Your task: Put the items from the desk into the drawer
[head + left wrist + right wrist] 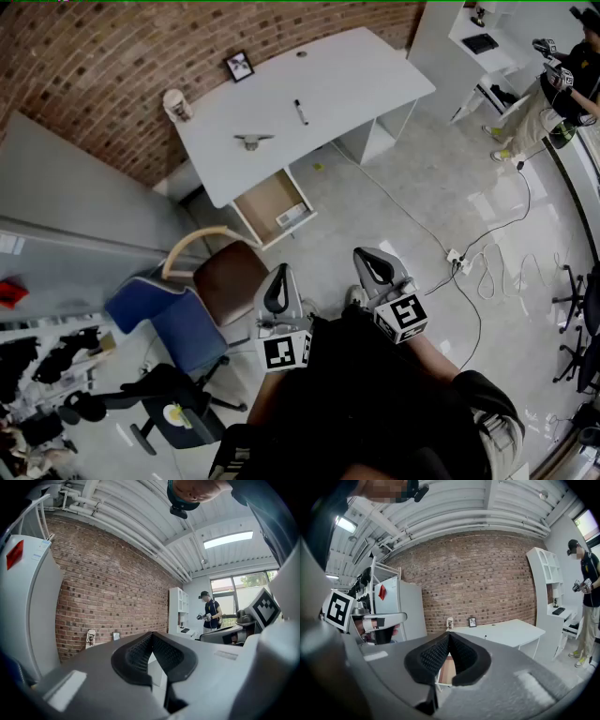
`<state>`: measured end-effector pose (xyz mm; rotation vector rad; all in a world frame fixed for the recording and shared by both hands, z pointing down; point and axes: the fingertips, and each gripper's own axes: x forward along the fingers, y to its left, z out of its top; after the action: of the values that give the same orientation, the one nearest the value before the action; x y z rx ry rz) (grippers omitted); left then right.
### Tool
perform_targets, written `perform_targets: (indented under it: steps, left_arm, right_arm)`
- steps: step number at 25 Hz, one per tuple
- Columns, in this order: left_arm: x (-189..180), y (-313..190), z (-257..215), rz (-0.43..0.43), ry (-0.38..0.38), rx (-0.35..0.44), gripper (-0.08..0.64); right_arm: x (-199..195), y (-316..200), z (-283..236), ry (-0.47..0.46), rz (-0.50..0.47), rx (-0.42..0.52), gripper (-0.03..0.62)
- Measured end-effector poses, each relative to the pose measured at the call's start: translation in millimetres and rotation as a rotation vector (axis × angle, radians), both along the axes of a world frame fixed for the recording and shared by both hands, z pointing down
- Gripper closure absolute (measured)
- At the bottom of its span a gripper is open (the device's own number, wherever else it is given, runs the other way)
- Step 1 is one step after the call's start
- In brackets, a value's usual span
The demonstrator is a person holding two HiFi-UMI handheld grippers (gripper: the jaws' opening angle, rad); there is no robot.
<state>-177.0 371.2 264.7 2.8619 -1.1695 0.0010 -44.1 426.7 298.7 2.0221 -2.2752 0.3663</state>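
A white desk (309, 94) stands far ahead against the brick wall. On it are a small picture frame (239, 66), a patterned cup (176, 105), a black marker (301, 112) and a grey flat object (253, 141). Below its front edge a wooden drawer (272, 208) hangs open with a white item (292, 216) inside. My left gripper (278, 286) and right gripper (375, 265) are held close to my body, well short of the desk, both shut and empty. The right gripper view shows the desk (506, 632) beyond the closed jaws.
A brown chair (230, 272) and a blue chair (159, 319) stand between me and the drawer. A cable with a power strip (459, 258) trails over the floor on the right. Another person (562, 84) stands by a white shelf unit (478, 47).
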Motion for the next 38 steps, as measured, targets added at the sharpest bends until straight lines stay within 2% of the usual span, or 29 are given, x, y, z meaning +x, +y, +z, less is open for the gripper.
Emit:
perform_targets:
  steps: [17,18,20,22,33,38]
  left_arm:
    - [7,0,0,0.021,0.010,-0.025,0.540]
    - [8,0,0,0.026,0.018,-0.031,0.535]
    - [12,-2,1,0.028,0.016,-0.040,0.458]
    - [16,-4,5,0.027,0.001,-0.048,0.417]
    - [51,-1,12,0.006,-0.009,-0.075,0.400]
    - [75,1,15,-0.041,-0.015,-0.082,0.399]
  right_arm:
    - [8,1,4,-0.020,0.005,0.025,0.588]
    - [9,1,4,-0.020,0.005,0.024,0.588]
    - [10,0,3,-0.019,0.005,0.027,0.588]
    - [12,0,2,-0.020,0.002,0.033,0.588]
    - [43,9,3,-0.022,-0.019,0.032,0.588]
    - [69,11,7,-0.021,-0.037,0.030,0.588]
